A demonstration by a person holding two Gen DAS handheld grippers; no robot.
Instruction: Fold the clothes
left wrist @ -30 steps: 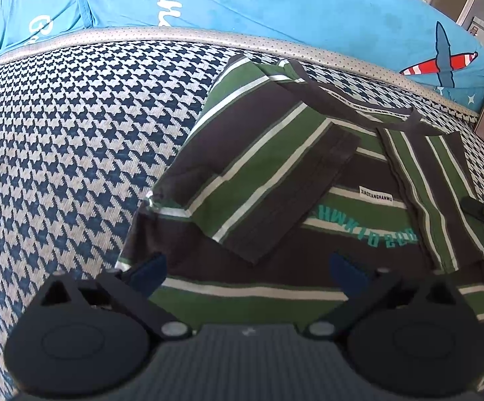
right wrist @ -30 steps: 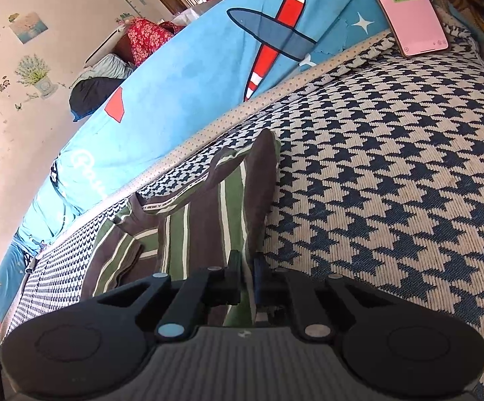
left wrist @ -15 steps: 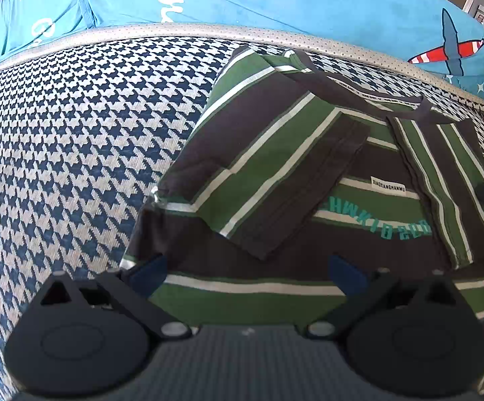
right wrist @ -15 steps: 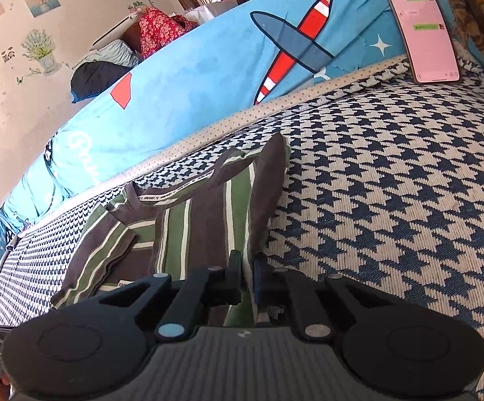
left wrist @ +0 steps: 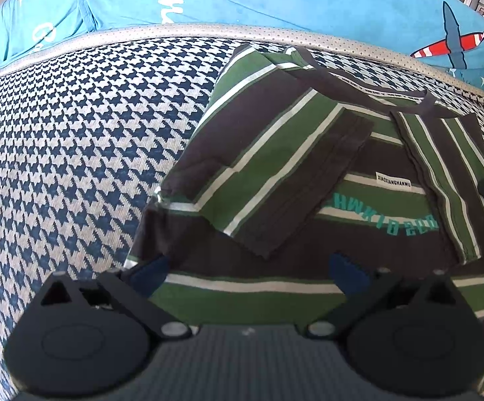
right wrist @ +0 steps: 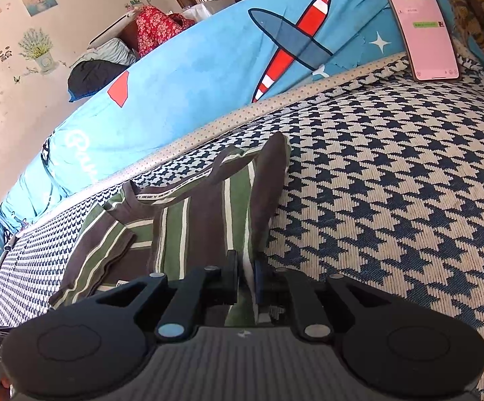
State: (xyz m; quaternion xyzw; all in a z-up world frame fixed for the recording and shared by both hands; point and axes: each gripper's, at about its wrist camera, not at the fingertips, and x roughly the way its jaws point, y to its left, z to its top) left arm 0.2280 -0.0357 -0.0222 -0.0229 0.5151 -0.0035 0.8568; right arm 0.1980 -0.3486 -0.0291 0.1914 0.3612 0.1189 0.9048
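1. Left gripper: seen nearest in the left wrist view, held low over the shirt's near hem. Its blue-padded fingers are spread wide with nothing pinched between them; it is judged to be poised for a grasp of the lower edge.

2. Right gripper: seen nearest in the right wrist view. Its jaws are drawn almost together, and a fold of green-and-brown fabric is clamped between them. The grip is judged to be kept so that the right side panel can be laid inward and smoothed.

3. Striped shirt: the task's item, spread face up on the houndstooth cover, collar toward the far edge. Both sleeves are already turned in over the chest, the left one lying diagonally, the right one along the side. A white label and teal lettering are left exposed between them. The lengthwise fold from hem to collar is judged not yet done.

4. Houndstooth cover: a flat, bare surface around the shirt, serving as the folding bed.

5. Phone: propped, screen lit, against the blue bedding, well apart from the shirt.

6. Blue bedding: printed with aeroplanes, heaped along the far edge of the cover.

7. Wall and doorway: noted farthest off, with small pictures on the wall.
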